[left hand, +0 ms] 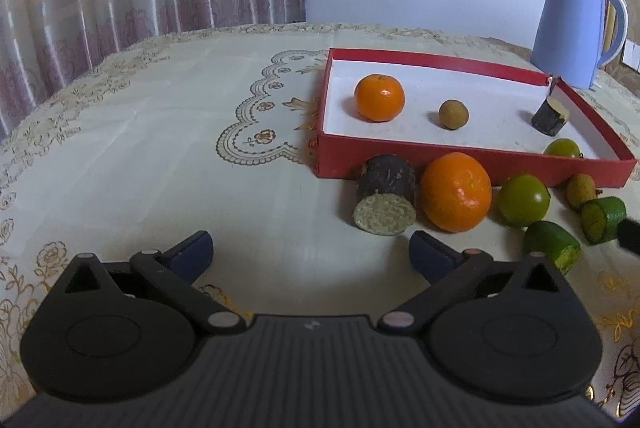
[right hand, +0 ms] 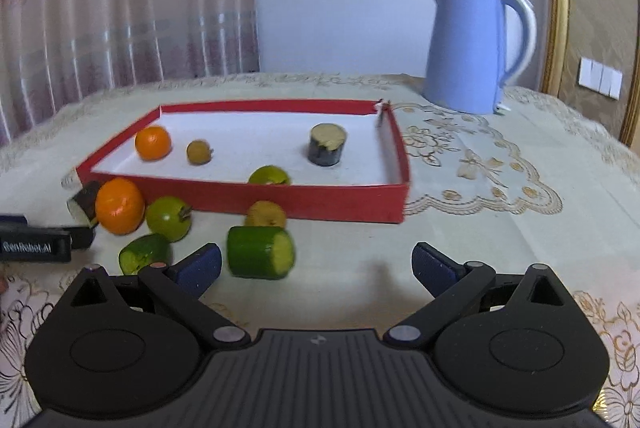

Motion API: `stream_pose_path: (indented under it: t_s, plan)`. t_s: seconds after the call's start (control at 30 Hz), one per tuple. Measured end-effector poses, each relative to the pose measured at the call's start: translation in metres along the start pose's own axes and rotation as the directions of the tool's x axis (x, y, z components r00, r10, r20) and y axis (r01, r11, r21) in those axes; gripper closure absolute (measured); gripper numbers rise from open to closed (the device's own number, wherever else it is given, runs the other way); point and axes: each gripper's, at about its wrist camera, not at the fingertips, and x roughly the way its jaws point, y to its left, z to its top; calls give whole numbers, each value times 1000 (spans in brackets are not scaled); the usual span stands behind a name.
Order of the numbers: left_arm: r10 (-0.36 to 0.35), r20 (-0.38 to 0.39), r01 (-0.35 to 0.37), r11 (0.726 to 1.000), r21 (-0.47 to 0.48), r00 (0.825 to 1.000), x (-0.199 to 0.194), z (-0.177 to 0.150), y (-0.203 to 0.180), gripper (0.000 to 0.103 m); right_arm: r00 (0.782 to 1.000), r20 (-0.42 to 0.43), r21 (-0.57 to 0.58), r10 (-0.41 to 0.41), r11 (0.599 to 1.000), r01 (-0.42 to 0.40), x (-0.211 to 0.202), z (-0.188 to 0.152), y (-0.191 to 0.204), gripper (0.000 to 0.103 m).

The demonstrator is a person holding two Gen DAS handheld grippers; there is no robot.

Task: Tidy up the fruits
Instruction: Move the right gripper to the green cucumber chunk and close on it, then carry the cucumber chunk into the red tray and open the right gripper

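A red tray [left hand: 400, 158] [right hand: 280, 198] holds a small orange [left hand: 379, 97] [right hand: 153, 142], a brown longan [left hand: 453, 114] [right hand: 199, 151], a dark sugarcane stub [left hand: 550, 116] [right hand: 327, 144] and a green fruit [left hand: 562, 148] [right hand: 269, 175]. In front of it lie a dark sugarcane piece [left hand: 385, 200], a big orange [left hand: 455, 192] [right hand: 119, 206], a green fruit [left hand: 523, 200] [right hand: 168, 218], a longan [right hand: 266, 214] and two green cucumber pieces [right hand: 260, 252] [right hand: 144, 254]. My left gripper [left hand: 310, 252] is open and empty, just short of the sugarcane piece. My right gripper [right hand: 316, 264] is open and empty, with the cucumber piece by its left finger.
A blue kettle [left hand: 576, 28] [right hand: 476, 48] stands behind the tray at the right. A patterned tablecloth [left hand: 160, 148] covers the table. Curtains hang at the back left. The left gripper shows at the left edge of the right wrist view [right hand: 36, 240].
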Motion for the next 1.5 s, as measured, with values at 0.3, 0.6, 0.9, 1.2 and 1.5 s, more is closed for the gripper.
stream_pose_path:
  t_s: [0.3, 0.6, 0.9, 1.2, 1.5]
  plan:
    - [-5, -2, 5, 1000, -6, 1000, 0, 0, 1, 0, 999, -25, 1, 26, 1000, -26, 14, 5, 12, 38]
    - [-5, -2, 4, 1000, -6, 1000, 0, 0, 1, 0, 996, -52, 11, 74, 997, -73, 22, 3, 17, 65]
    - [-5, -2, 5, 1000, -6, 1000, 0, 0, 1, 0, 996, -40, 20, 76, 997, -75, 18, 2, 19, 70]
    - [-5, -2, 5, 1000, -7, 1000, 0, 0, 1, 0, 997, -31, -11, 65, 998, -65, 12, 2, 18, 74]
    - [-5, -2, 5, 1000, -7, 1000, 0, 0, 1, 0, 998, -22, -26, 59, 998, -60, 7, 2, 20, 75]
